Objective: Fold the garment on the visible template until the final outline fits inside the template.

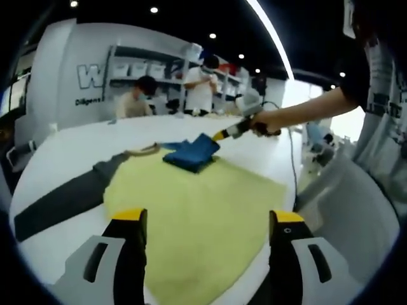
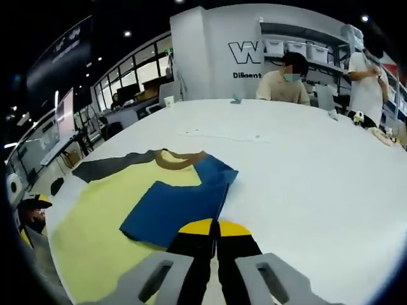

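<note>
The right gripper (image 2: pixel 210 230) has its jaws pressed together at the near edge of the folded blue sleeve (image 2: pixel 175 210), though whether cloth is pinched between them I cannot tell. The left gripper (image 1: pixel 206 222) hangs with jaws wide apart above the yellow garment (image 1: pixel 191 210), holding nothing. As I judge it, one sleeve is folded onto the body, while the grey sleeve (image 1: pixel 60 203) still lies spread on the white table (image 2: pixel 305 165), so most folding remains.
</note>
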`<state>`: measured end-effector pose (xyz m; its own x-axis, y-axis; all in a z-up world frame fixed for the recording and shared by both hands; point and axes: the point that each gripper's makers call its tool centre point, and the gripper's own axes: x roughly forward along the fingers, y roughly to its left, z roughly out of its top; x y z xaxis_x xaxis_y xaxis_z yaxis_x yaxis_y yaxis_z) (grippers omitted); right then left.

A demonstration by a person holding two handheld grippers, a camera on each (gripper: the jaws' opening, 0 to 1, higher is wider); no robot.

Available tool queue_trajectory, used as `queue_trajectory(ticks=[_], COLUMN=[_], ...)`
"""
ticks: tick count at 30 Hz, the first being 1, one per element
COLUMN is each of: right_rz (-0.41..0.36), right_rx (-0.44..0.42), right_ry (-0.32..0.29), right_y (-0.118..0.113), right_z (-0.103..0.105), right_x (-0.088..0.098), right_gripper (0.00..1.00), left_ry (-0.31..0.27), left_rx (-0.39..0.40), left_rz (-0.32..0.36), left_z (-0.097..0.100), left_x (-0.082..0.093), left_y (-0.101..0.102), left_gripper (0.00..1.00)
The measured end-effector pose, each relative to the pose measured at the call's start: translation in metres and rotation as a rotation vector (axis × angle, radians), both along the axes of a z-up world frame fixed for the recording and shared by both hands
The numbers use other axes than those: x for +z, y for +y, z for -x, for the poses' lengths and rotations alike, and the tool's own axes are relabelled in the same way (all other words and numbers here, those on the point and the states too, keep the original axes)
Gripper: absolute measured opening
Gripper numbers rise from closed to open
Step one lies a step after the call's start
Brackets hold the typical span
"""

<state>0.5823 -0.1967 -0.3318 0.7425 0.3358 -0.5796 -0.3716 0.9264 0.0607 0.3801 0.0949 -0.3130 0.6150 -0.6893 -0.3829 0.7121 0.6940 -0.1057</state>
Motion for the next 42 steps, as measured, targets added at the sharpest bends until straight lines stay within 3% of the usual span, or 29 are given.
queue_trajectory(ticks=[5,6,7,14,16,22,25,31,34,42], right_rz=[0.062,0.122,0.142,0.193,0.239,0.272,0.323,0.367,0.389,0.398], right_rx=[-0.027,-0.044,-0.06,-0.127,-0.128,-0.145,-0.166,-0.253,-0.277,-0.296], right_ry=[-0.009,0.006,0.013,-0.002,-0.004,-0.016,0.01,0.013,0.007,-0.006], right_y=[-0.031,-0.055,-0.062,-0.125,-0.138,-0.157,-0.171,-0.222,-0.236,-0.256], right_z=[0.002,0.003,0.006,-0.001,-0.001,-0.004,-0.001,-0.005,-0.007,-0.016], right_x=[0.001,0.001,0.002,0.011,0.013,0.021,0.021,0.033,0.041,0.053], right_gripper=[0.0,0.0,0.0,0.0,0.0,0.0,0.0,0.0,0.0,0.0], left_ry=[0.007,0.008,0.009,0.033,0.035,0.042,0.043,0.047,0.049,0.07], left_rx=[0.012,0.021,0.024,0.02,0.019,0.016,0.017,0.019,0.018,0.008], left_rz=[0.022,0.025,0.024,0.021,0.02,-0.006,-0.001,0.008,0.017,-0.014], left_z=[-0.002,-0.004,-0.004,-0.004,-0.004,-0.003,-0.002,-0.001,-0.001,0.002], left_x=[-0.001,-0.001,-0.001,-0.01,-0.011,-0.015,-0.014,-0.013,-0.013,-0.018], left_y=[0.007,0.006,0.006,0.009,0.009,0.009,0.009,0.007,0.006,0.005], left_gripper=[0.75,0.75,0.75,0.75,0.75,0.75,0.75,0.75,0.75,0.75])
